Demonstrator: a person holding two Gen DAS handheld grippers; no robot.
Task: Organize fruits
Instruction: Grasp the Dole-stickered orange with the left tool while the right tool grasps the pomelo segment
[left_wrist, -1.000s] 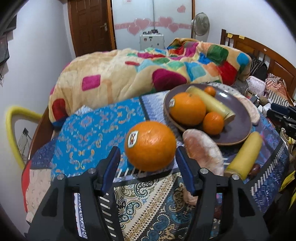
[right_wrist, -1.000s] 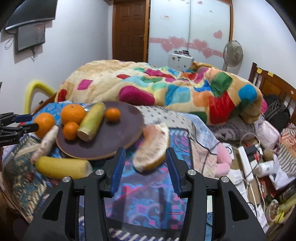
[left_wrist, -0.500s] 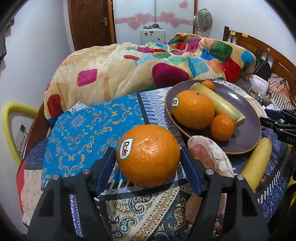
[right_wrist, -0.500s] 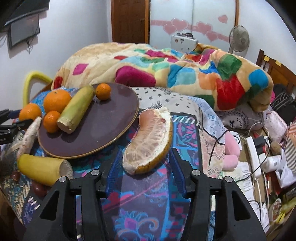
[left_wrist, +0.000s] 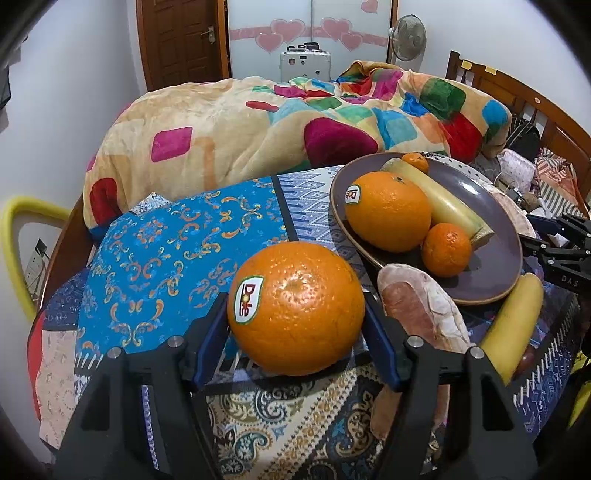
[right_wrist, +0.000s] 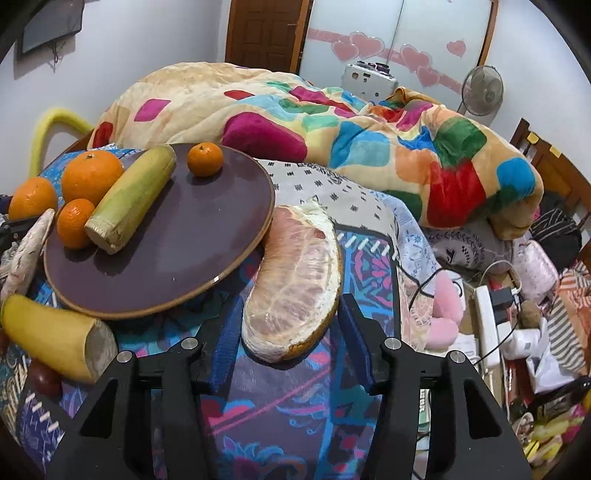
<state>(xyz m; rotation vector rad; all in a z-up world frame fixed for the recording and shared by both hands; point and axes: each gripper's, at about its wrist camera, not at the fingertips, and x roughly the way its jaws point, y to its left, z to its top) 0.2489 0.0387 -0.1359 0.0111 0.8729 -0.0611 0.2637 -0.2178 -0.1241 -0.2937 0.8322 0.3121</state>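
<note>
Currently the left gripper brackets the large orange; whether its pads press cannot be told. Right gripper straddles the pomelo segment, slightly apart. Plate holds three oranges and one cane.

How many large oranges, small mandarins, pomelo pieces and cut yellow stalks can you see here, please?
Large oranges: 2
Small mandarins: 2
Pomelo pieces: 2
Cut yellow stalks: 2
Total: 8
</note>
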